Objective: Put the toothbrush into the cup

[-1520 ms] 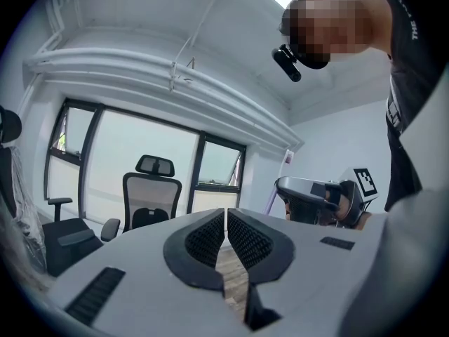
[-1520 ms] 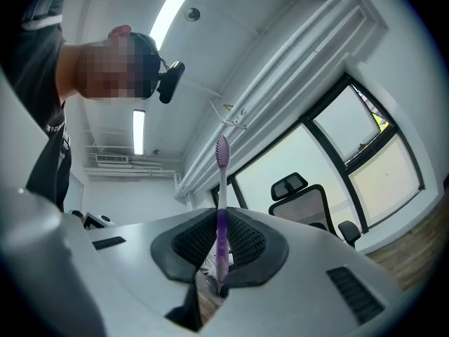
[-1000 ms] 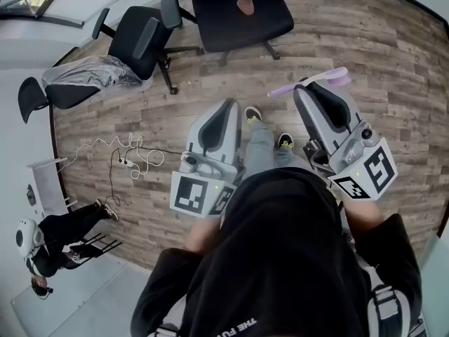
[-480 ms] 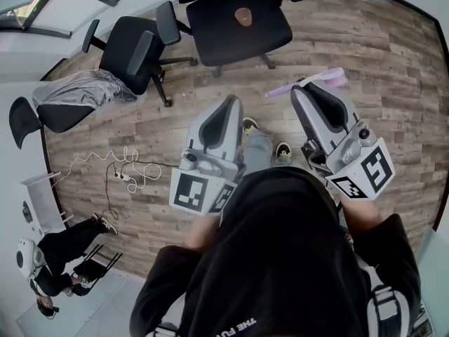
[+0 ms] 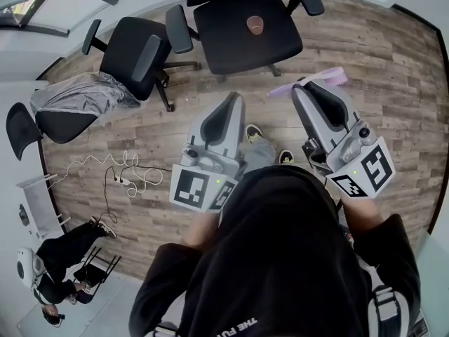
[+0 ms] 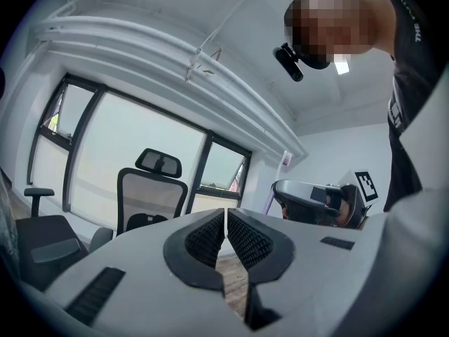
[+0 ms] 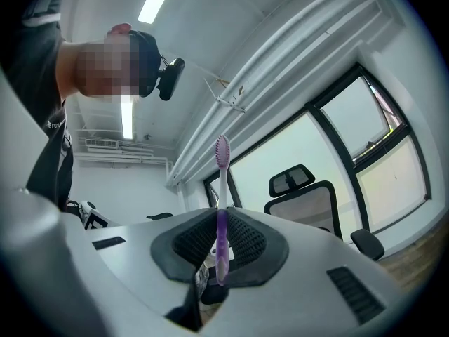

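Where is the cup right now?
In the head view the cup sits on the seat of the top-centre office chair, beyond the toothbrush in the right tool.

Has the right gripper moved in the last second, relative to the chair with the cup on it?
Yes. The right gripper, shut on the toothbrush, has come nearer the office chair carrying the cup, in the head view.

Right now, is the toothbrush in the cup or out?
Out: the right claw grips the toothbrush, while the cup stands apart on the chair seat.
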A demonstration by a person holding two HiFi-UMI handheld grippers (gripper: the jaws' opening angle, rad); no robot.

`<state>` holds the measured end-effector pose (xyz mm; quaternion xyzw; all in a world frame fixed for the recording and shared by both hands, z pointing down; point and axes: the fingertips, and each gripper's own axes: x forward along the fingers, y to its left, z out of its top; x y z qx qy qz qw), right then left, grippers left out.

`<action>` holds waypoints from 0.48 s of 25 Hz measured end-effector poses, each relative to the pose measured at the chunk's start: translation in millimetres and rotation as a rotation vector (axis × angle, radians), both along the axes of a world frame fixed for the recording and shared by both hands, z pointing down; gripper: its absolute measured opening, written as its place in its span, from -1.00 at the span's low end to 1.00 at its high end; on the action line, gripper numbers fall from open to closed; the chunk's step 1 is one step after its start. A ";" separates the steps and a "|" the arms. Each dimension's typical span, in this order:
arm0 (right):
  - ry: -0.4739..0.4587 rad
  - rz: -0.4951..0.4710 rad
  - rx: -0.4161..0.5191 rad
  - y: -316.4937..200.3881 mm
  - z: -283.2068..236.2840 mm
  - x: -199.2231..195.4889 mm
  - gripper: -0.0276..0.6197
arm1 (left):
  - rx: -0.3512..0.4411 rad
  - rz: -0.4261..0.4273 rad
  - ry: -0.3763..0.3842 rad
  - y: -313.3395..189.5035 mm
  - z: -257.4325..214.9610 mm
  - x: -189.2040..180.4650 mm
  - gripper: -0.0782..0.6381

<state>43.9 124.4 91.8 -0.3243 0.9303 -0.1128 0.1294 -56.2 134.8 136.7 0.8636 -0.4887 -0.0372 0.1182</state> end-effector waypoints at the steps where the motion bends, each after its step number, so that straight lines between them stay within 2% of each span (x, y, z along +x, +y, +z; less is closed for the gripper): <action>1: 0.002 0.001 -0.001 -3.7 -0.1 -5.3 -0.75 | -0.001 0.000 0.003 -3.7 0.6 -5.4 -0.69; 12: 0.014 0.045 0.010 -27.2 3.2 -35.8 -0.75 | -0.010 0.039 0.023 -32.7 14.9 -38.9 -0.69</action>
